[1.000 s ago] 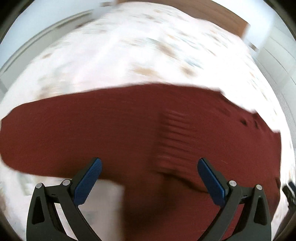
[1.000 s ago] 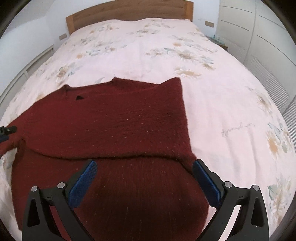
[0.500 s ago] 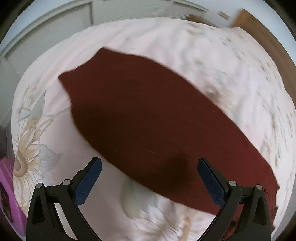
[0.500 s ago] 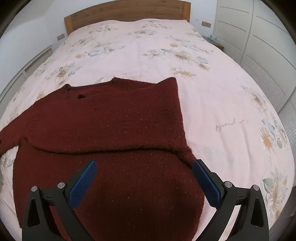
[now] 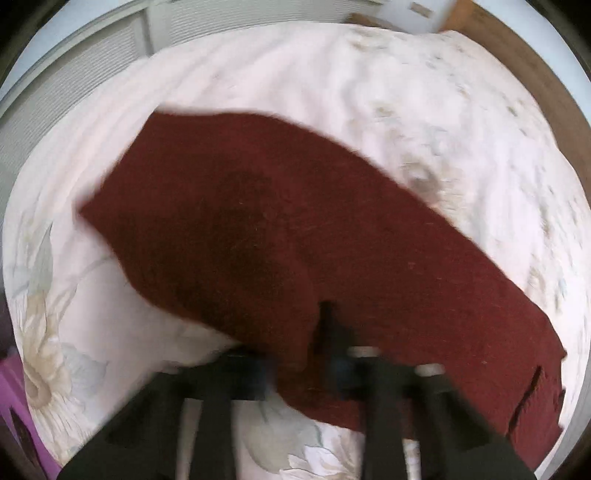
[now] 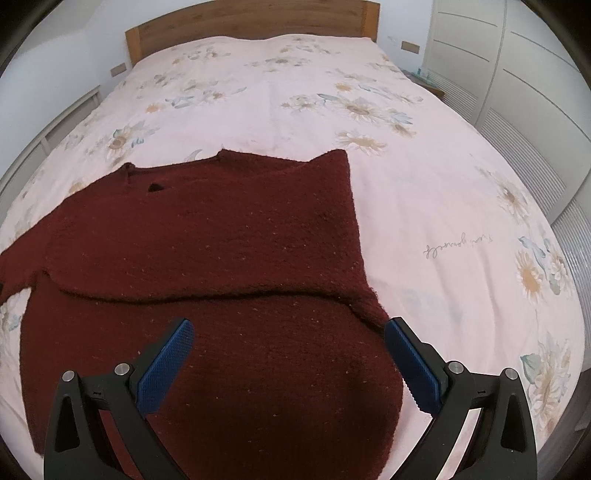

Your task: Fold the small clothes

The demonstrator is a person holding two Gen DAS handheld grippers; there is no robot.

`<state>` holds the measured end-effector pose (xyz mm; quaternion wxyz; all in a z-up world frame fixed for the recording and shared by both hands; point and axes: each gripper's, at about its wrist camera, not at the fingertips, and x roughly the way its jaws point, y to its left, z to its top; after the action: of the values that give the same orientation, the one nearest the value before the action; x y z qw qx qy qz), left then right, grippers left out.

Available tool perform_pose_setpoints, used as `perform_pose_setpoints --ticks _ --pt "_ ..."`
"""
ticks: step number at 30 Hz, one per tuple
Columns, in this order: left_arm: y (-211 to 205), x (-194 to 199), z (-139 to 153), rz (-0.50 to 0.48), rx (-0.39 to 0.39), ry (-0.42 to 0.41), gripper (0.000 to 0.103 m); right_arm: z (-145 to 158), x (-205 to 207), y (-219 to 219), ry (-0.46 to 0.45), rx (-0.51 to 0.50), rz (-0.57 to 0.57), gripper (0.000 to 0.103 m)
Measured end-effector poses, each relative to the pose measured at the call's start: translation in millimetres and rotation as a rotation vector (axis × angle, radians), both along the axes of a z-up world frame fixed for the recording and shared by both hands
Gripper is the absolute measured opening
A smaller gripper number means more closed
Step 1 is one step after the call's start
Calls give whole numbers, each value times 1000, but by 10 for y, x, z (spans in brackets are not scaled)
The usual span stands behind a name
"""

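Left gripper [image 5: 306, 369] jaws closed on sweater [image 5: 280, 236] edge, right gripper [image 6: 288, 365] jaws wide apart, nothing held, sweater spread beneath them on bed [image 6: 424, 206]

The dark red knit sweater [image 6: 207, 258] lies flat, one sleeve folded across its body.

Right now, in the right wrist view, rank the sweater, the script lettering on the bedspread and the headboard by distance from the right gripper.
1. Sweater, directly under the open right gripper.
2. Script lettering, ahead to the right.
3. Headboard, at the bed's far end.
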<state>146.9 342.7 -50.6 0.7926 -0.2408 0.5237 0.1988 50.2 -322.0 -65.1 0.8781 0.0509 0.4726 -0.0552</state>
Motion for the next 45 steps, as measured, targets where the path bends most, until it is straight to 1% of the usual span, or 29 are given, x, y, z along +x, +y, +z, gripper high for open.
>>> perform_pose_setpoints --ticks 2,4,6,7,8,9,11,12,15,18,20,22,24,30,33,36,39,41,43,45 --pt "-102 36 105 -50 50 2 12 11 20 8 -2 -15 8 103" --pt "-251 67 241 -114 112 -13 11 32 36 12 -7 -24 11 103" --pt "-430 74 401 -169 140 -36 11 53 55 11 -13 -28 10 103" --pt "-510 75 471 -192 142 -50 11 67 66 9 -17 -29 11 103" --pt "-685 149 536 -214 144 -59 11 84 78 9 -23 -31 14 103" --pt "-829 167 635 -251 152 -74 11 100 90 14 -26 -34 16 103" --pt "-1042 179 732 -307 159 -95 11 129 108 20 -34 -36 20 103" --pt "-1217 198 818 -353 157 -111 11 142 118 21 -37 -35 22 103" --pt "-1546 145 897 -432 138 -148 11 176 158 33 -41 -37 33 103" --pt "-1958 250 942 -513 112 -173 11 210 203 40 -43 -43 39 103" --pt "-2216 286 979 -561 109 -188 11 240 229 40 -49 -43 44 103" --pt "-2500 426 913 -617 117 -192 11 279 253 33 -60 -38 49 103" --pt "-2786 483 880 -666 122 -184 11 320 263 26 -71 -37 55 103" --pt "-3536 544 792 -798 69 -195 10 378 294 -66 -79 -37 44 103" --pt "-3859 531 765 -837 28 -200 10 404 291 -123 -78 -39 37 103" --pt "-4182 489 710 -893 16 -197 11 424 278 -196 -80 -39 26 103" --pt "-4416 427 649 -926 8 -189 10 411 255 -266 -77 -35 11 103" --pt "-4513 401 574 -945 25 -177 11 383 236 -294 -70 -31 4 103" --pt "-4598 427 421 -951 64 -149 11 351 219 -320 -62 -26 1 103" --pt "-4615 456 256 -941 67 -111 11 309 204 -339 -52 -22 -1 103"
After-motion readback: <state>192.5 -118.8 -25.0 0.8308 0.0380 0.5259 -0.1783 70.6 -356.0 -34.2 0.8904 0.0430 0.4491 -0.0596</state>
